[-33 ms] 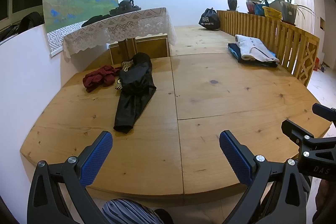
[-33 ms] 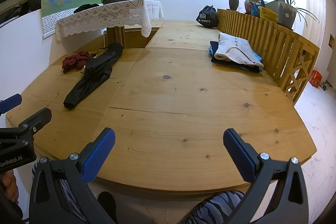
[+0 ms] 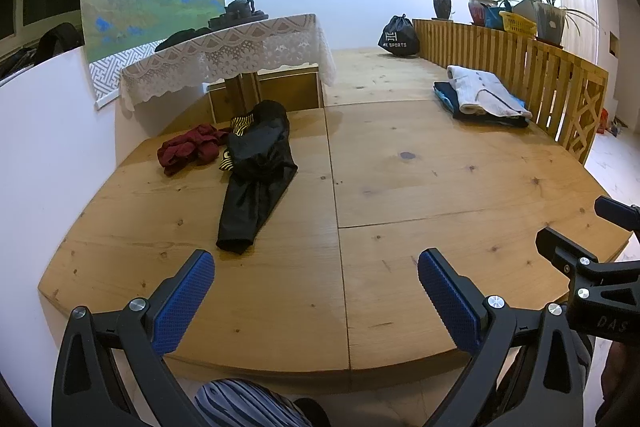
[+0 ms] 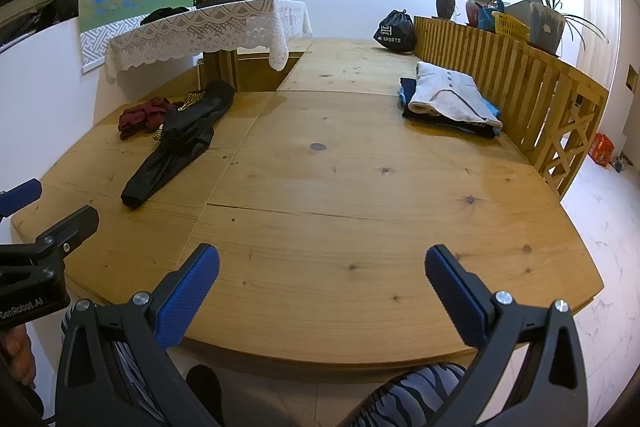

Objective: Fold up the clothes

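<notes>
Clothing lies unfolded on the far-left part of the wooden platform [image 3: 440, 187]. We find a black garment [image 3: 256, 179] stretched lengthwise, its near end pointing toward the left gripper [image 3: 316, 291] but well apart from it, with bare wood between. Beside it, on its left, lies a crumpled dark red garment [image 3: 188, 149], and a black-and-gold striped piece [image 3: 240, 125] shows from under the black one.

We record the left gripper with its blue-padded fingers [image 3: 184, 301] spread wide, holding nothing, above the near edge of the platform. The black garment sits ahead and slightly left of the left finger, not between the two.

The right gripper [image 4: 322, 291] likewise has its fingers [image 4: 456, 295] wide apart and empty, above the near edge. From its view the black garment [image 4: 176, 143] lies far to the left and ahead, outside the span of the fingers; the dark red garment [image 4: 140, 117] is beyond it.

At the far right, against the slatted wooden railing [image 4: 500, 75], we note a stack of folded clothes [image 4: 448, 97], a pale buttoned item on top of darker ones. A lace-covered table [image 3: 228, 59] stands behind the unfolded pile, and a black drawstring bag [image 3: 398, 37] rests at the far end of the platform.
</notes>
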Motion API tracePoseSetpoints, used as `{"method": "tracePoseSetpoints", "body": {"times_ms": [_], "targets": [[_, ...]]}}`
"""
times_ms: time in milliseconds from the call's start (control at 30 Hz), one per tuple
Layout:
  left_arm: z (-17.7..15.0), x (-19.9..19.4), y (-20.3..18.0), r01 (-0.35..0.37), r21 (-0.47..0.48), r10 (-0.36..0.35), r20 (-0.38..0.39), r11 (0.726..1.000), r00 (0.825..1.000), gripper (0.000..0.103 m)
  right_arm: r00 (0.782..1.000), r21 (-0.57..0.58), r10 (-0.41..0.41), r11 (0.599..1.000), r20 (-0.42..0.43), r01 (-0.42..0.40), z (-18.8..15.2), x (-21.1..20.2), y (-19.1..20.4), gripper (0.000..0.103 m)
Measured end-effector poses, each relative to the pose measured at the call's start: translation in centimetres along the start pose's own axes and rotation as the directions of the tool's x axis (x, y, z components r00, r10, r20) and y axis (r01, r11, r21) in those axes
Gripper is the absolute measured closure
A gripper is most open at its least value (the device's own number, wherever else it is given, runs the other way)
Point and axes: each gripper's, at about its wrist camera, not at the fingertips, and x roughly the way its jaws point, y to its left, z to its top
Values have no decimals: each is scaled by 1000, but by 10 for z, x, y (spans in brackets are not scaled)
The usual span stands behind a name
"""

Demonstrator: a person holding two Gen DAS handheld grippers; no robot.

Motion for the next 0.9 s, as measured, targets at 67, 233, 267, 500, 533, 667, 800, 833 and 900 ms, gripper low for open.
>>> {"method": "tracePoseSetpoints", "body": {"times_ms": [67, 233, 267, 500, 533, 667, 800, 833, 900], "targets": [[-1, 2, 3, 2, 0, -2, -1, 1000, 1000, 0, 1000, -1, -2, 1000, -3, 2, 1, 0, 0, 0], [1, 4, 1, -8, 12, 8, -7, 1000, 1000, 0, 1000, -7, -6, 1000, -8, 6, 2, 0, 1, 0], [2, 5, 1, -9, 14, 10, -12, 1000, 1000, 0, 1000, -9, -7, 1000, -8, 7, 2, 1, 1, 0], [1, 3, -4, -12, 14, 12, -3, 1000, 1000, 0, 1000, 1, 1, 1000, -6, -1, -1, 3, -1, 0], [1, 3, -3, -11, 14, 11, -3, 1000, 1000, 0, 1000, 1, 1, 1000, -7, -1, -1, 3, 0, 0], [1, 2, -4, -10, 13, 10, -3, 1000, 1000, 0, 1000, 2, 2, 1000, -9, -2, -1, 4, 0, 0], [1, 3, -4, -10, 12, 10, -7, 1000, 1000, 0, 1000, 3, 4, 1000, -11, -3, -2, 5, 0, 0], [1, 3, -4, -9, 12, 9, -8, 1000, 1000, 0, 1000, 3, 3, 1000, -13, -3, -1, 6, 0, 0], [1, 4, -4, -9, 12, 9, -10, 1000, 1000, 0, 1000, 3, 4, 1000, -14, -4, -2, 6, 0, 0]]}}
